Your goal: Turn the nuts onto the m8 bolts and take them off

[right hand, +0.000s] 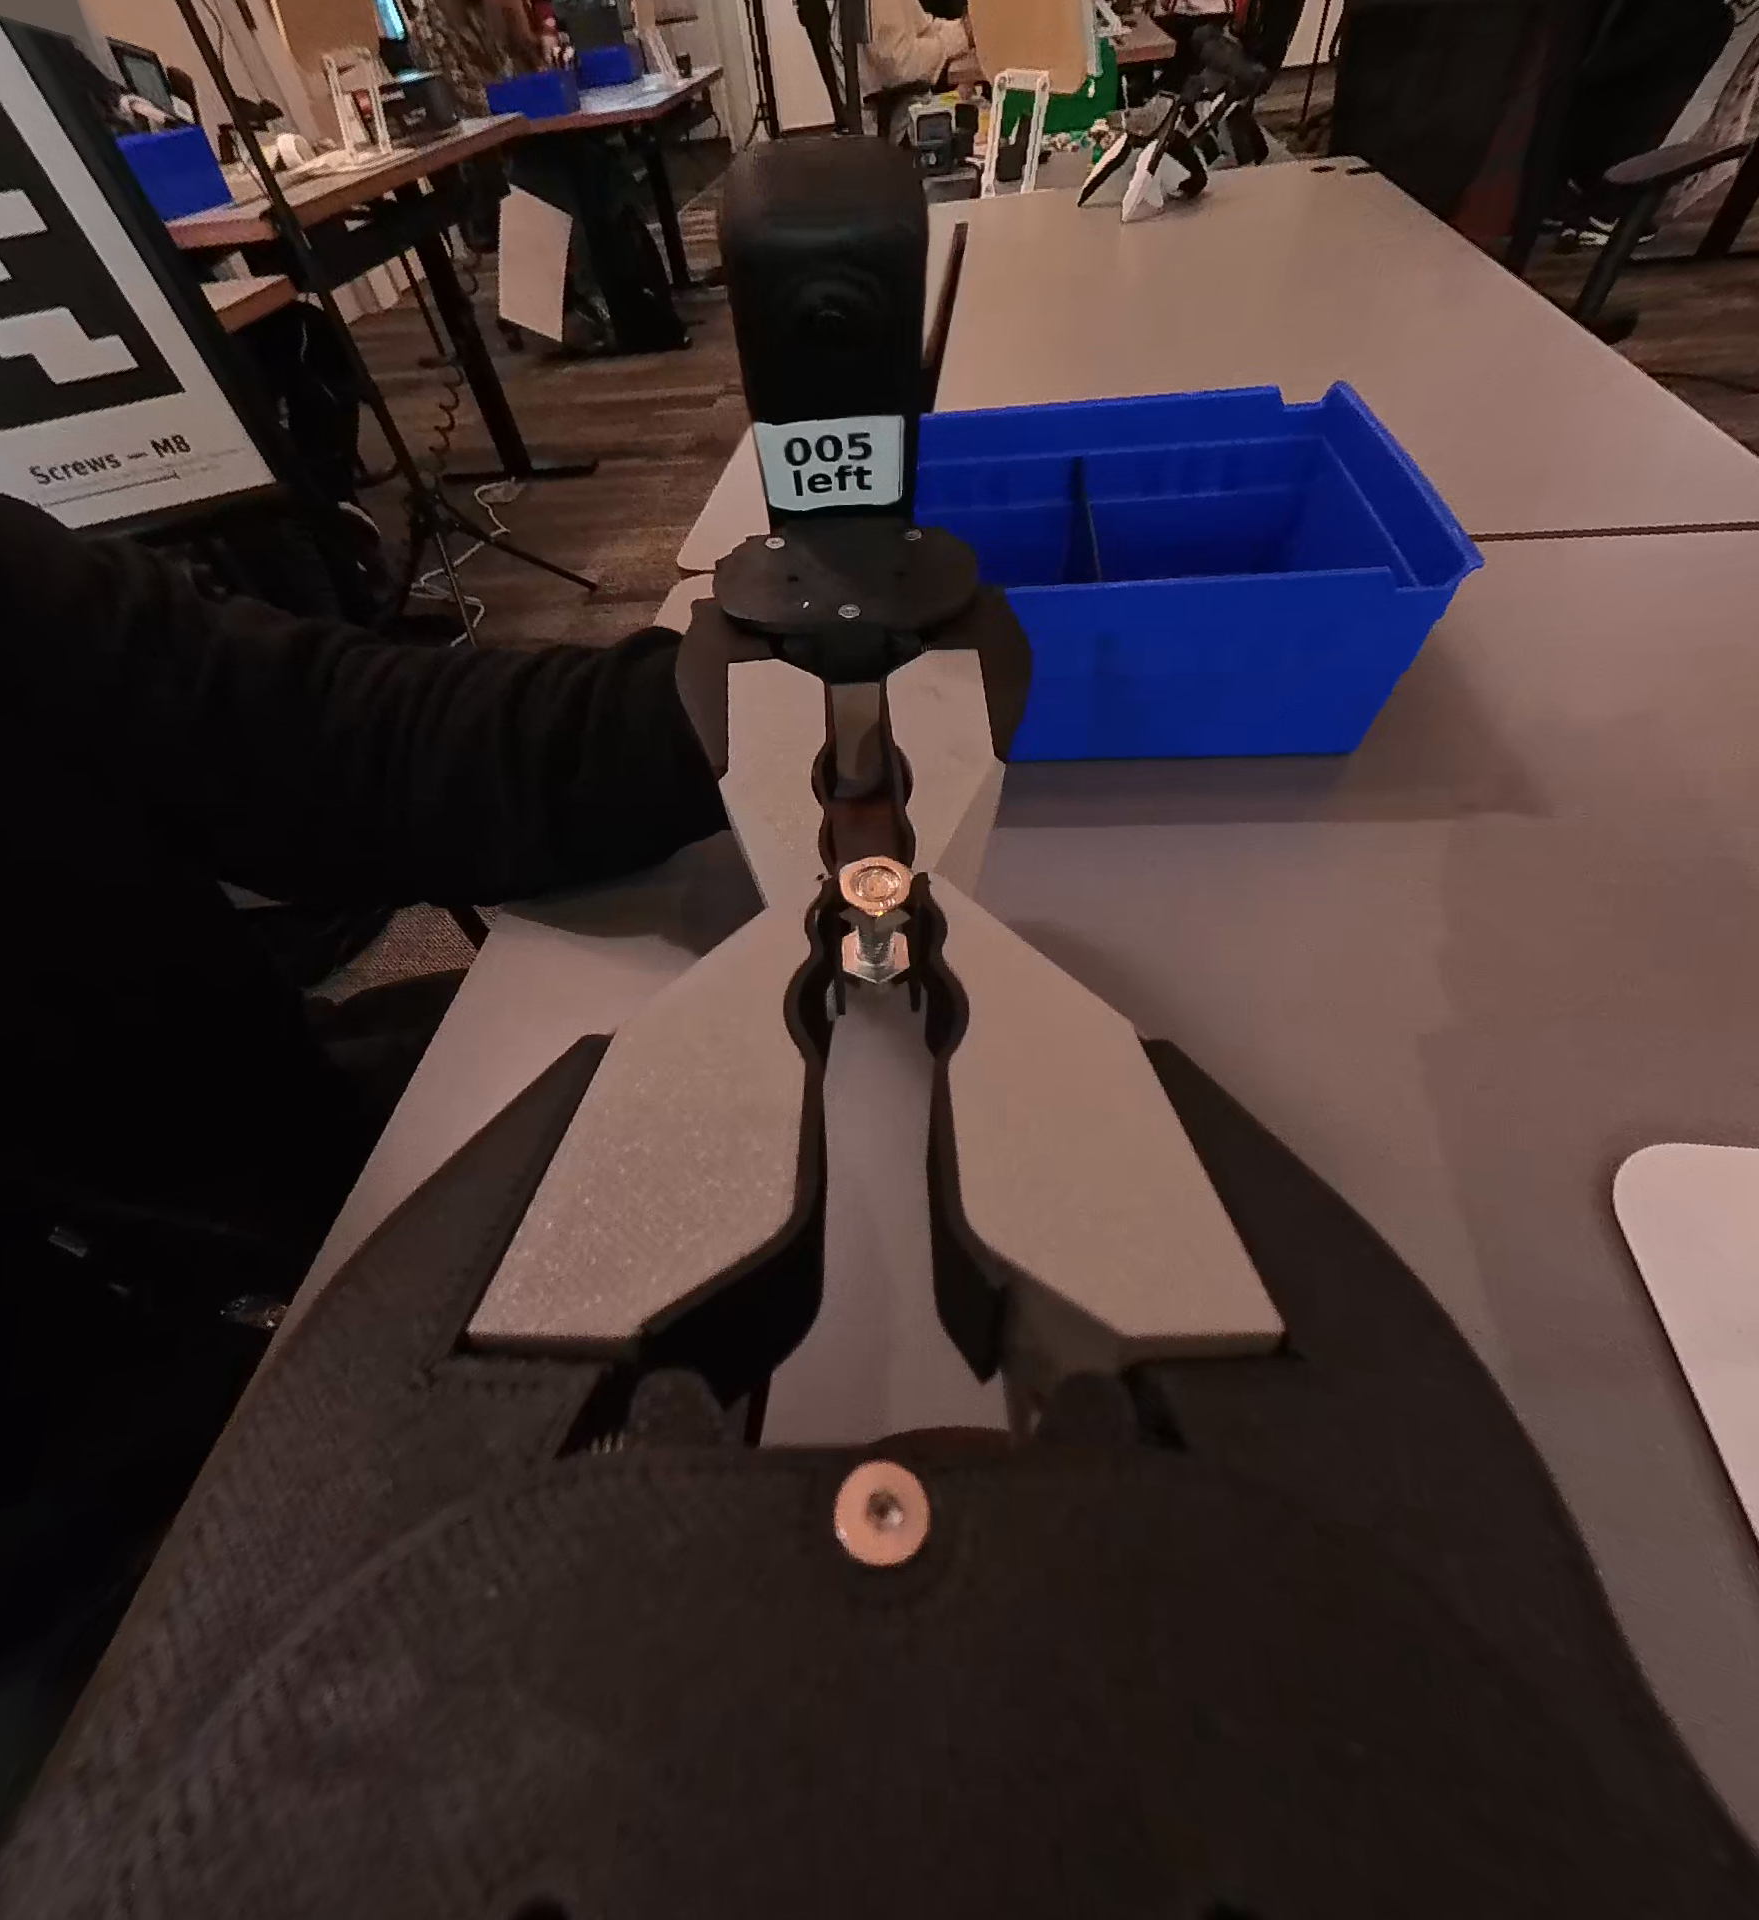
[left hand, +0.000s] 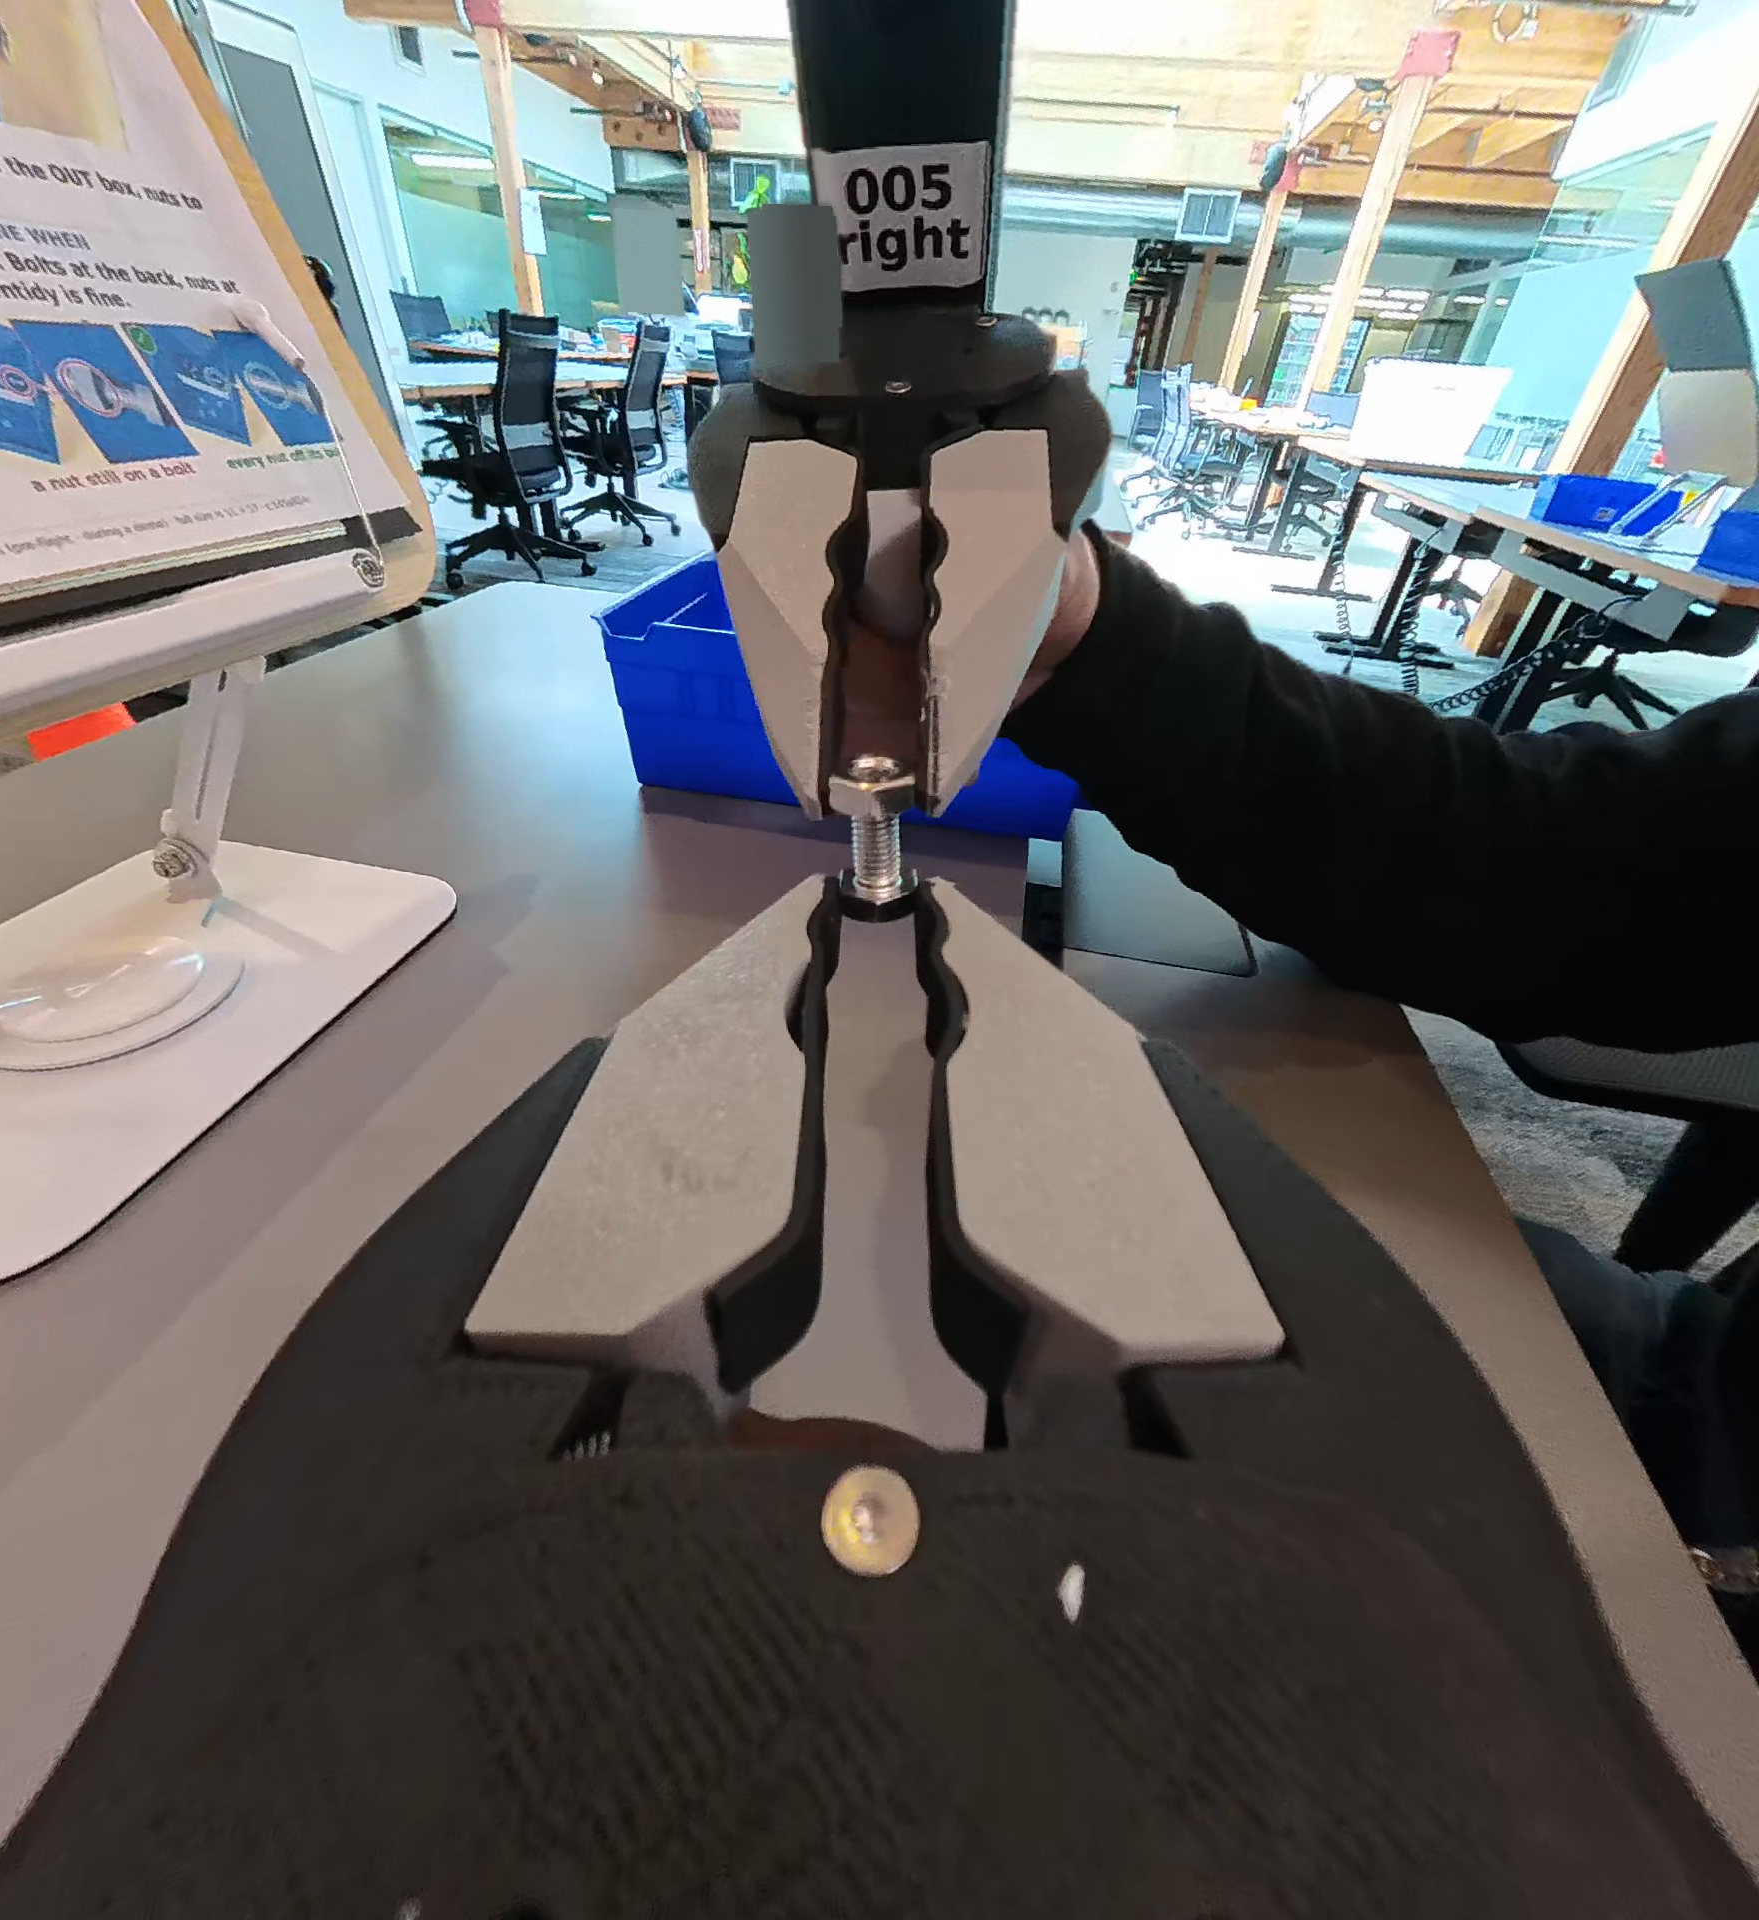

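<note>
A short silver bolt [left hand: 873, 847] with bright threads is held in the air above the grey table [left hand: 542, 727], between two facing grippers. The left gripper [left hand: 875, 902] pinches its hexagonal head; the right gripper [left hand: 873, 798] clamps the silver hex nut [left hand: 871, 796] sitting at the shank's far end.

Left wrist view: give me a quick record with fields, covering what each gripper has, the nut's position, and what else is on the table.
left gripper: shut on the bolt, apparently at its head end
right gripper: shut on the nut, facing the left gripper tip to tip
nut position: on the bolt, bare thread showing between it and the left fingertips
height: bolt held in the air above the table
blue bin: on the table behind the grippers, divided inside
white stand: on the table, holds an instruction sheet
</note>
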Available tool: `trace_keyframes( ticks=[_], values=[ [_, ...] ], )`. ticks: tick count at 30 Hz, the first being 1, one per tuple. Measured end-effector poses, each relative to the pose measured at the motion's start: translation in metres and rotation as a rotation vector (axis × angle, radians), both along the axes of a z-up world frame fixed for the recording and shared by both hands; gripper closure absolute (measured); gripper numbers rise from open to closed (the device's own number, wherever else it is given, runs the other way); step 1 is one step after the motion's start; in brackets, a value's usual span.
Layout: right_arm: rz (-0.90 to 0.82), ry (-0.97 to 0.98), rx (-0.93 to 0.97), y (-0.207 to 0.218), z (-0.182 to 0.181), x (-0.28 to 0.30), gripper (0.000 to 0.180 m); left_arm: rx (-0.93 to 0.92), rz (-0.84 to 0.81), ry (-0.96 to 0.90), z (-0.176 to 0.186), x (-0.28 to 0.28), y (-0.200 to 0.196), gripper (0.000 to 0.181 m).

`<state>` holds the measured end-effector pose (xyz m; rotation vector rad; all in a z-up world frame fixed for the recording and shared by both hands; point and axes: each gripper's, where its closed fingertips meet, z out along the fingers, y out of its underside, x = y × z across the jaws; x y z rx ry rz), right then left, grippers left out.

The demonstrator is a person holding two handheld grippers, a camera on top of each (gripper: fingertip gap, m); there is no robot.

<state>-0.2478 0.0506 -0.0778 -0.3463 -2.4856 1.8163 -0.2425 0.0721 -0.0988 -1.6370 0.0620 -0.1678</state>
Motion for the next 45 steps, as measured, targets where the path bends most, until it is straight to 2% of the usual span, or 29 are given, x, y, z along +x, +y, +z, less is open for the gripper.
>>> trace_keyframes(
  ticks=[8, 14, 18, 21, 27, 32, 33, 34, 35, 36, 38, 40, 44, 45],
  values=[
    [-0.01, -0.028, -0.029, 0.001, 0.0, -0.002, 0.168, -0.005, 0.017, 0.004, -0.001, -0.003, 0.001, 0.169],
    [-0.001, -0.023, -0.026, 0.002, 0.001, 0.0, 0.156, 0.012, 0.036, -0.003, 0.003, -0.007, -0.002, 0.169],
    [-0.002, -0.012, -0.01, 0.005, 0.001, 0.002, 0.156, 0.006, 0.052, 0.003, 0.002, -0.01, -0.002, 0.169],
    [0.072, -0.021, -0.014, 0.006, 0.004, 0.016, 0.169, 0.009, 0.07, -0.004, 0.002, -0.015, -0.003, 0.169],
    [-0.076, 0.011, -0.049, 0.01, 0.011, -0.009, 0.156, 0.005, 0.06, 0.006, 0.001, -0.011, -0.001, 0.169],
    [-0.013, -0.004, -0.02, 0.004, 0.003, 0.001, 0.15, 0.001, 0.076, 0.013, 0.001, -0.013, -0.001, 0.169],
    [0.005, -0.004, -0.016, 0.005, 0.002, 0.004, 0.155, 0.0, 0.075, 0.007, 0.001, -0.014, -0.002, 0.169],
    [0.073, -0.012, -0.024, 0.006, 0.004, 0.016, 0.174, 0.005, 0.085, -0.001, 0.001, -0.017, -0.003, 0.169],
    [0.131, -0.026, -0.046, 0.006, 0.007, 0.026, 0.177, 0.009, 0.092, -0.007, 0.002, -0.018, -0.003, 0.169],
    [0.133, -0.025, -0.056, 0.006, 0.009, 0.028, 0.175, 0.011, 0.084, -0.012, 0.002, -0.018, -0.004, 0.169],
    [0.033, 0.004, -0.059, 0.008, 0.012, 0.011, 0.162, 0.01, 0.081, -0.01, 0.002, -0.017, -0.003, 0.169],
    [-0.048, 0.005, -0.062, 0.009, 0.012, -0.003, 0.159, 0.003, 0.074, 0.0, 0.001, -0.014, -0.001, 0.169],
    [-0.015, -0.017, -0.022, 0.002, 0.002, 0.002, 0.143, -0.001, 0.08, 0.01, 0.001, -0.014, -0.001, 0.169],
    [0.018, -0.019, -0.022, 0.003, 0.003, 0.008, 0.144, -0.003, 0.072, 0.007, 0.0, -0.013, -0.001, 0.169]
  ],
)
